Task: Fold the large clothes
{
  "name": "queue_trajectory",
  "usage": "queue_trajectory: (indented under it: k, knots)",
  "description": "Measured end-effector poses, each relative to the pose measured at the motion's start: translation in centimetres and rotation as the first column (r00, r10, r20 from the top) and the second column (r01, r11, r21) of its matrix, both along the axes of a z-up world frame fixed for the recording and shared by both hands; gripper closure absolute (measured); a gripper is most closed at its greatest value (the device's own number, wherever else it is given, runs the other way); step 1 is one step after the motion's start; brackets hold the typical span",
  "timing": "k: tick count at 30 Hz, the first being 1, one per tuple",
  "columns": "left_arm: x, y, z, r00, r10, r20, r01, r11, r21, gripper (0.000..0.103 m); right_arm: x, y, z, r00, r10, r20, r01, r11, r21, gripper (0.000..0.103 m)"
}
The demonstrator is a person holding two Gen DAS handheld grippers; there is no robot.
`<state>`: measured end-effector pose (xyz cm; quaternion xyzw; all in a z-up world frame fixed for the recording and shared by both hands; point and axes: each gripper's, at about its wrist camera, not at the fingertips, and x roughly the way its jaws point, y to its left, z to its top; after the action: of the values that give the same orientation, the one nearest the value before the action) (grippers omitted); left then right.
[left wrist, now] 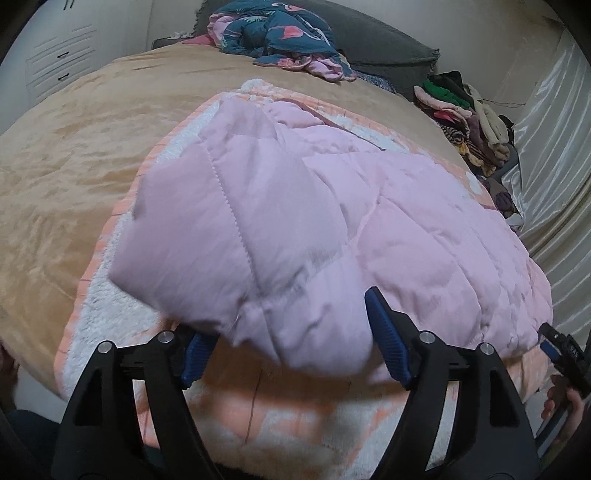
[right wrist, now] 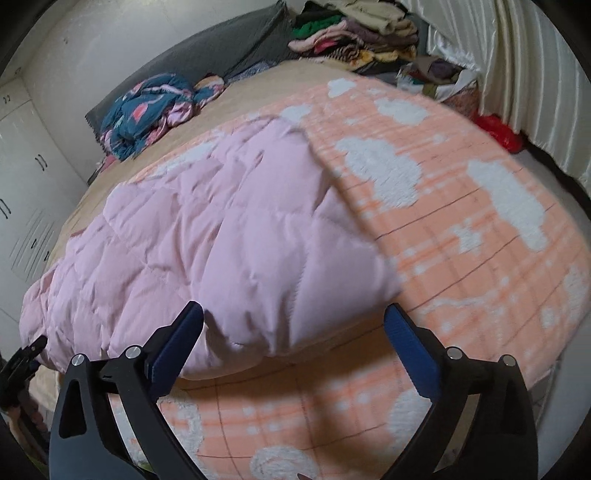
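Observation:
A pink quilted puffer jacket [left wrist: 295, 206] lies folded on an orange-and-white cloud blanket [left wrist: 266, 413] on the bed; it also shows in the right wrist view [right wrist: 207, 243]. My left gripper [left wrist: 284, 339] is open, its blue pads on either side of the jacket's near edge, which bulges between them. My right gripper [right wrist: 295, 339] is open too, with the jacket's near right corner between its pads. The right gripper also shows at the right edge of the left wrist view [left wrist: 561, 350].
The bed has a tan cover [left wrist: 74, 155]. A blue patterned garment [left wrist: 273, 33] lies bunched at the head, by a grey pillow [left wrist: 384, 48]. A pile of folded clothes [left wrist: 465, 110] stands at the far right, beside a white curtain [left wrist: 554, 155]. White cupboards [right wrist: 22, 177] stand left.

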<state>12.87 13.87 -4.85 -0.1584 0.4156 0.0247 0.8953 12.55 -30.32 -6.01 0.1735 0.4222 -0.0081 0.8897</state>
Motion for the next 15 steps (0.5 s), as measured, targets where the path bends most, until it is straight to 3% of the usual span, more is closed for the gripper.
queue_trajectory:
  k: [9,11,15]
  knots:
    - [-1.7,-0.3,2.3,1.0,0.002,0.024,-0.002,1.0,0.026,0.034,-2.2,-1.4,3.7,0.995,-0.021,0.095,0.027,0.998,-0.063,0.004]
    - [-2.3,-0.5,3.1,0.999,0.004,0.05,-0.006,0.999,0.04,0.024,-2.6,-1.2,4.8,0.992,-0.015,0.124,0.025,0.996,-0.081,0.004]
    - [-3.6,-1.4,5.9,0.992,-0.009,0.126,-0.002,0.996,0.091,0.02,-3.6,-0.5,6.9,0.983,0.009,0.183,0.012,0.993,-0.115,0.004]
